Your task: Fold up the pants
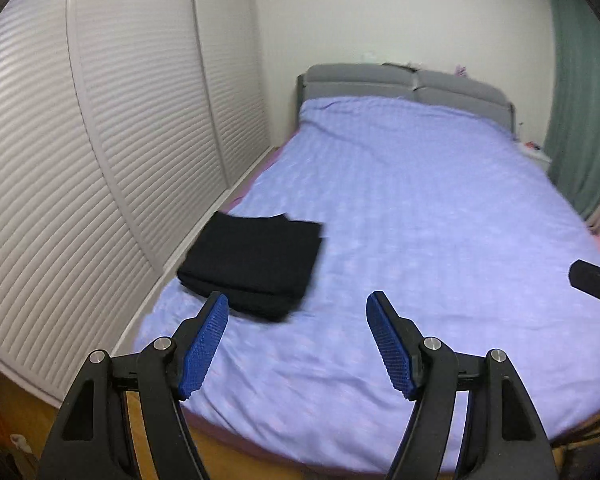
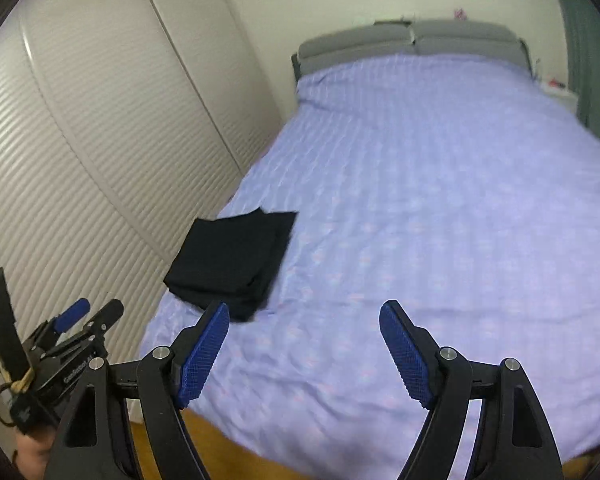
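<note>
Nearest in the left wrist view, the left gripper (image 1: pixel 297 312) has its jaws spread wide with nothing between the blue ribbed pads (image 1: pixel 204 350), and it hangs above the near end of the bed (image 1: pixel 420 220). The right gripper (image 2: pixel 304 322) stands the same way in its own view, jaws wide apart and empty over the lilac sheet (image 2: pixel 420 200). Just past the tip of the left jaw of each gripper lie the pants (image 1: pixel 252 262), black and folded into a flat, layered rectangle on the sheet, close to the bed's left edge; the fingers are clear of the cloth. In the right wrist view the left gripper (image 2: pixel 90 314) shows low and off to the left of the jaws, over the bed's near left corner. Left of both sets of jaws runs a slatted wardrobe (image 1: pixel 80 160). Far ahead, beyond the jaws, stands the grey headboard (image 1: pixel 404 82), with a green curtain (image 1: pixel 580 100) to its right.
</note>
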`<state>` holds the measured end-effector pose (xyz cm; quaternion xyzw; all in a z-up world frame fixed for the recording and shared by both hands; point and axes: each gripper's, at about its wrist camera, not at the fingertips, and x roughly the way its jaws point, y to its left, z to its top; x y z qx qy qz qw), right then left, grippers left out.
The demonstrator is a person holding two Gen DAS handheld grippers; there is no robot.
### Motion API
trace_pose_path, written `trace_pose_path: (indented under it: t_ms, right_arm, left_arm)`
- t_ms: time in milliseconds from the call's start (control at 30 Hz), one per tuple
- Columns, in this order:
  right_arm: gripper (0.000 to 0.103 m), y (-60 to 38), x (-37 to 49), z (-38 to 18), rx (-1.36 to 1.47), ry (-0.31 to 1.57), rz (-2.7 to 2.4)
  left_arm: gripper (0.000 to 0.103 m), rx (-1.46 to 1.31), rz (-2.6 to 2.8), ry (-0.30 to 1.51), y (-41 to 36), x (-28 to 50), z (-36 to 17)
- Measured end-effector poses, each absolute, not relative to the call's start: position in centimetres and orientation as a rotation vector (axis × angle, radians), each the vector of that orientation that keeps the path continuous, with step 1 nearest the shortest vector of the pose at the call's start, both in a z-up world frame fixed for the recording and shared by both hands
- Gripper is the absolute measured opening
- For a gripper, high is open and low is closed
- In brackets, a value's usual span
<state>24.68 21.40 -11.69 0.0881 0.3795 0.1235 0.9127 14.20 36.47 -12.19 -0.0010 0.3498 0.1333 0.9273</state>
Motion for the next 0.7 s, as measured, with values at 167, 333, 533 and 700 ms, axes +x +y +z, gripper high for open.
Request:
trace_pose_path:
  t_ms: [167, 333, 533, 700]
  right_arm:
    - [0.079, 12.0, 14.2, -3.8, 0.123, 0.720, 0.190]
    - [0.079, 4.7, 5.1, 2.1, 0.096, 0.642, 0.119]
    - [0.079, 0.1, -2.6, 7.1, 0.079, 0.587, 0.046]
    - [0.079, -1.5, -6.3, 9.1, 0.065, 0.539, -0.003]
  left_arm:
    - [0.082, -0.056, 0.243, 0.686, 26.2, 6.4, -5.4]
    - [0.082, -0.064, 0.187, 0.677, 19.3, 0.9, -0.8]
    - [0.082, 0.040, 0.118, 0.651, 13.6, -4.0, 2.9]
    - [0.082, -0.001, 0.112, 0.656, 11.7, -6.4, 4.6]
